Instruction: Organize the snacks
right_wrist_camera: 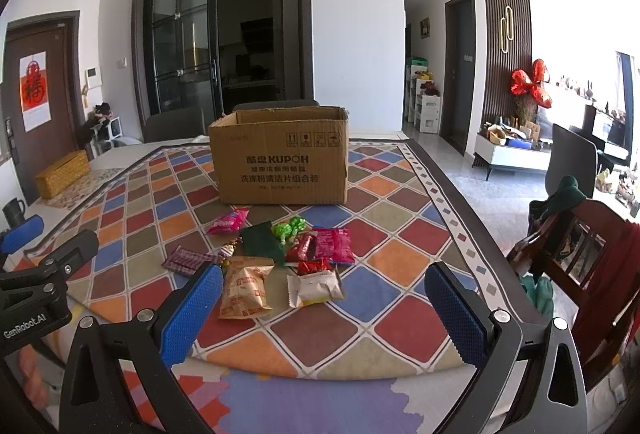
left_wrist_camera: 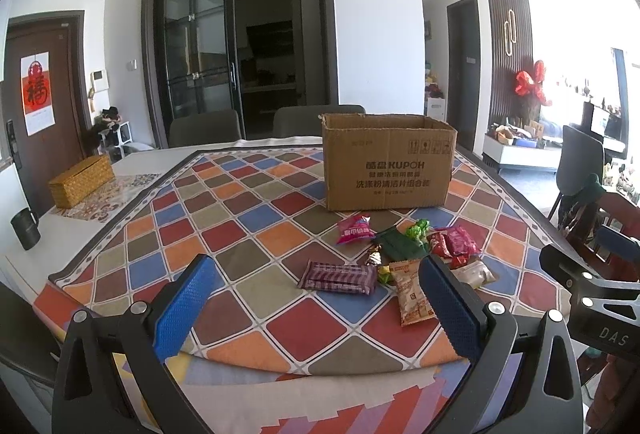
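Both the left gripper [left_wrist_camera: 316, 298] and right gripper [right_wrist_camera: 324, 306] hover wide open, empty, before loose snack packets [right_wrist_camera: 280, 258] heaped near the cardboard box [right_wrist_camera: 280, 158]; light, crinkly, probably slippery wrappers, best pinched at sealed edges.

Right gripper [right_wrist_camera: 322, 308] gapes above snacks [right_wrist_camera: 280, 258] before cardboard box [right_wrist_camera: 282, 162].
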### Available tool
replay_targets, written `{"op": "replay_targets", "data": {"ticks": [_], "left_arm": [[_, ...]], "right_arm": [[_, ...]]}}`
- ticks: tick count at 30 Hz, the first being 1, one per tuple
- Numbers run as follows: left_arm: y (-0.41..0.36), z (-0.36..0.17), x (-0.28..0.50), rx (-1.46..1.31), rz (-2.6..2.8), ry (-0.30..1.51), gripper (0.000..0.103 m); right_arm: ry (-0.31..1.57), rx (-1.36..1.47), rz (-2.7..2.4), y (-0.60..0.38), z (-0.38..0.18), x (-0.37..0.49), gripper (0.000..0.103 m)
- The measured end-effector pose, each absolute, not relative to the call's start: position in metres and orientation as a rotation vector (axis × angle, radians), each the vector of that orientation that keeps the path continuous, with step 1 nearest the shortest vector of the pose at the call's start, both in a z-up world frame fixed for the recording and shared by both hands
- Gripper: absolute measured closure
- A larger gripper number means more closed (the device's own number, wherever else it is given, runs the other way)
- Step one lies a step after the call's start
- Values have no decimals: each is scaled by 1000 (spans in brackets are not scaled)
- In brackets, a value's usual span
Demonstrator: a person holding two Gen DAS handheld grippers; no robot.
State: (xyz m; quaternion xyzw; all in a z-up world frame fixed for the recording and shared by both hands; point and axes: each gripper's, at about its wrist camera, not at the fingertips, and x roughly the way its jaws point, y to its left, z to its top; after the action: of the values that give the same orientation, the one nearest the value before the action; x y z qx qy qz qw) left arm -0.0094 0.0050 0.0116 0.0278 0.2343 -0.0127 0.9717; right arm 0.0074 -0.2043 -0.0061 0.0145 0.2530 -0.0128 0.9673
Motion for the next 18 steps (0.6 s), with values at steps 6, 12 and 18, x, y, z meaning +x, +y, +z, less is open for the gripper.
{"op": "replay_targets", "data": {"ticks": [6, 12, 18], "left_arm": [[5, 12, -9, 55, -25, 472, 0], [4, 13, -9, 56, -24, 469, 0], [5, 12, -10, 55, -25, 469, 0]], "right_arm": [[510, 29, -26, -204, -7, 7, 1], [509, 29, -26, -204, -7, 7, 1], [508, 29, -26, -205, -6, 6, 1]]}}
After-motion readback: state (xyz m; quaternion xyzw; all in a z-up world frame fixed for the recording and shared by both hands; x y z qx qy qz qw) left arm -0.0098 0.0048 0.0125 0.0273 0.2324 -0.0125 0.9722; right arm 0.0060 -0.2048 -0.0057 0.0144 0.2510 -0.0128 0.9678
